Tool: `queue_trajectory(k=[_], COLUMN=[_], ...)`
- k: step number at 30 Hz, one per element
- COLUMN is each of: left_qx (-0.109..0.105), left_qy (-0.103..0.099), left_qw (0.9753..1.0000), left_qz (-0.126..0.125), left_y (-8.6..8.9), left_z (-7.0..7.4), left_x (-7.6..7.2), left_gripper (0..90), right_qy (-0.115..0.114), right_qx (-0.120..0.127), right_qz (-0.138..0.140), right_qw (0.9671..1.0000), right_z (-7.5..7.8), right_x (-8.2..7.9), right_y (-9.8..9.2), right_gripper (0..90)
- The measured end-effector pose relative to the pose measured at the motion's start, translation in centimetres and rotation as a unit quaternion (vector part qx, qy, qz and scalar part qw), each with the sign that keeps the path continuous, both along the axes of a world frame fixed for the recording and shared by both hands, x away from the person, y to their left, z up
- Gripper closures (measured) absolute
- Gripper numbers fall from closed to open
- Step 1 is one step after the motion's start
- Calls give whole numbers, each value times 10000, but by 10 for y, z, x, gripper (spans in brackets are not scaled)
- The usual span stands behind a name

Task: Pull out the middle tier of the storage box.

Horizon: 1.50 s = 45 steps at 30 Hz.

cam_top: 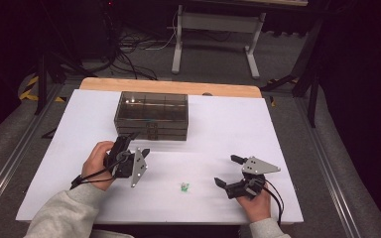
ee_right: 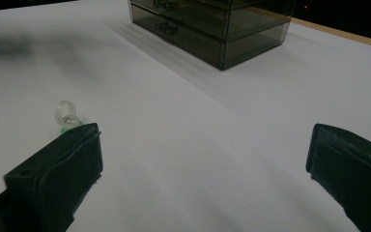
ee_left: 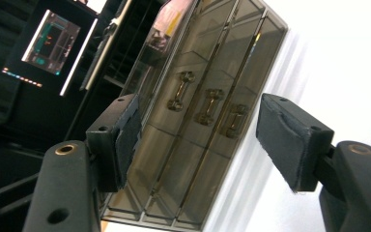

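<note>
The drawer box [cam_top: 151,115] was set near the surface's [cam_top: 287,134] far edge; the ring [cam_top: 184,187] was laid before it, near the near edge.

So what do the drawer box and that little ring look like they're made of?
The drawer box looks like smoked, see-through plastic, probably acrylic: glossy walls with reflections, and the inner dividers show through. Its handles look like polished metal, gold-toned and shiny. The ring seems to be clear plastic or glass, translucent with a green bit at its base; which of the two is hard to tell.
</note>
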<state>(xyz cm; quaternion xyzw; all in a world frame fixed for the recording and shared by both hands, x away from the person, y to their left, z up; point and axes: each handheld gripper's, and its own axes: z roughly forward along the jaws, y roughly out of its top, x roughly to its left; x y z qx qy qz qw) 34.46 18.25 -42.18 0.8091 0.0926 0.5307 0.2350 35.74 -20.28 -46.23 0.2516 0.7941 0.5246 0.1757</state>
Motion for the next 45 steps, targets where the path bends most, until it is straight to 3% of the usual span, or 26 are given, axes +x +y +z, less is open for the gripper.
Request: queue_trajectory(k=[7,17,22,28,32,34,38,45], left_qx=[229,645,948,1077,1316,1345,1548,1601], left_qy=[-100,-385,-520,-614,-758,-770,-844,-826], left_qw=[9996,9965,9931,9909,9865,9860,9818,9806], left_qz=[122,358,445,521,608,616,702,766], left_y=[-3,-7,-10,-12,-14,-14,-16,-18], left_z=[-2,-5,-8,-10,-14,-15,-20,-26], left_x=[0,2,3,6,8,9,12,18], left_gripper=[350,368,379,384,395,397,405,413], right_qy=[2,3,11,17,22,24,26,34], right_qx=[-4,-4,-4,-7,-4,-3,-3,-14], right_qz=[5,9,5,3,9,8,10,3], right_qw=[10000,10000,10000,10000,10000,10000,10000,10000], right_z=[0,0,0,0,0,0,0,-1], right_x=[0,0,0,0,0,0,0,0], right_y=[0,0,0,0,0,0,0,0], right_gripper=[0,0,0,0,0,0,0,0])
